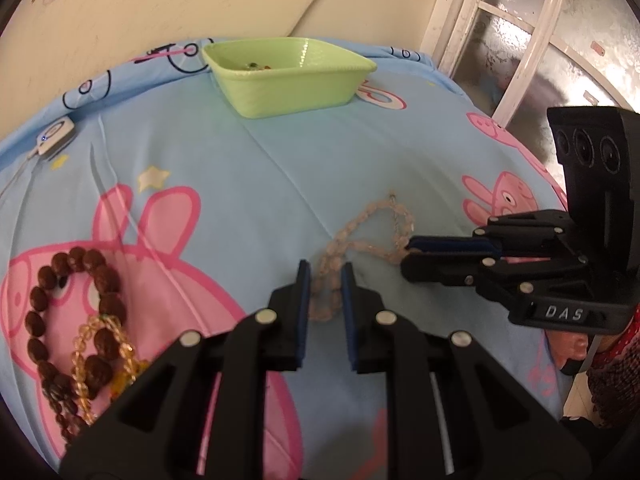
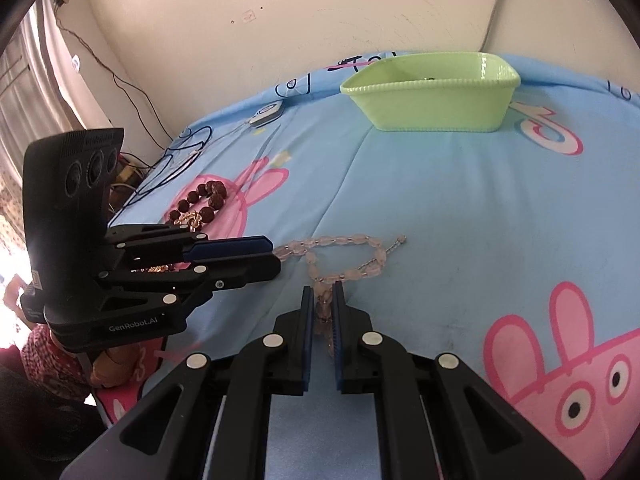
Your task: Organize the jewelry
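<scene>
both grippers are on the pale pink bead strand (image 1: 362, 240) lying mid-sheet (image 1: 240, 168), the left gripper (image 1: 325, 270) a narrow gap around one end, the right gripper (image 2: 322, 294) nearly closed on the other, likely to lift it untangled toward the green tray (image 1: 288, 80).

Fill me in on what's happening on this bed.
A person with a claw in each hand is sorting jewelry on a cartoon-print sheet. Both claws straddle the pale pink bead strand: the left claw at one end, the right claw at the other, neither clearly clamped. A brown bead bracelet and an amber bead strand lie to the left. The green tray waits at the far side.
</scene>
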`<state>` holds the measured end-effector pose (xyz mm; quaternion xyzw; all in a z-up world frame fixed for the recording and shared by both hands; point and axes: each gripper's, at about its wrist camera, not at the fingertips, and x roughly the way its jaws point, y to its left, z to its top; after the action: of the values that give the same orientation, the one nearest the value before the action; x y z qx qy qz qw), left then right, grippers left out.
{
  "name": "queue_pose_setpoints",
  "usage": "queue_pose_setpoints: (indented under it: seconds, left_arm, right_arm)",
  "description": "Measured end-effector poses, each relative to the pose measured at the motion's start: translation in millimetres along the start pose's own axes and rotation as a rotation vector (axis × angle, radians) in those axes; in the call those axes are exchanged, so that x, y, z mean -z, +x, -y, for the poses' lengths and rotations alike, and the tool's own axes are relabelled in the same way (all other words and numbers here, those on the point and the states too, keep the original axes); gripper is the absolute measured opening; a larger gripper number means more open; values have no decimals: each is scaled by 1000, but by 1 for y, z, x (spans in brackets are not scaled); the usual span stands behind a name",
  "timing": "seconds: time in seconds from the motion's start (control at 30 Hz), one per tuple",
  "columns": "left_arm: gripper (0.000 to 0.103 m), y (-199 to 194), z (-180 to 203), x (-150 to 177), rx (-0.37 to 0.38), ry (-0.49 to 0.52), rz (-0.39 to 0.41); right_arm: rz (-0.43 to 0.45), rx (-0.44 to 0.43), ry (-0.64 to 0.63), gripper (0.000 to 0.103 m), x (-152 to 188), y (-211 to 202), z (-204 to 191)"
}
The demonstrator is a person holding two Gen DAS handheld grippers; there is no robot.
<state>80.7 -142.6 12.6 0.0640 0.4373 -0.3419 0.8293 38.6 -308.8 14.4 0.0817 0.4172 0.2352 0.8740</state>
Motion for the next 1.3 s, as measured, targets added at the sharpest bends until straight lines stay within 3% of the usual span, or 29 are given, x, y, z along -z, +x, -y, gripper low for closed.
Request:
queue_pose_setpoints:
  seconds: [1.3]
  left_arm:
    - [15,-2,-2,1,34,-36,8]
  right_arm:
    - [2,-40,26,0,2,5,-8]
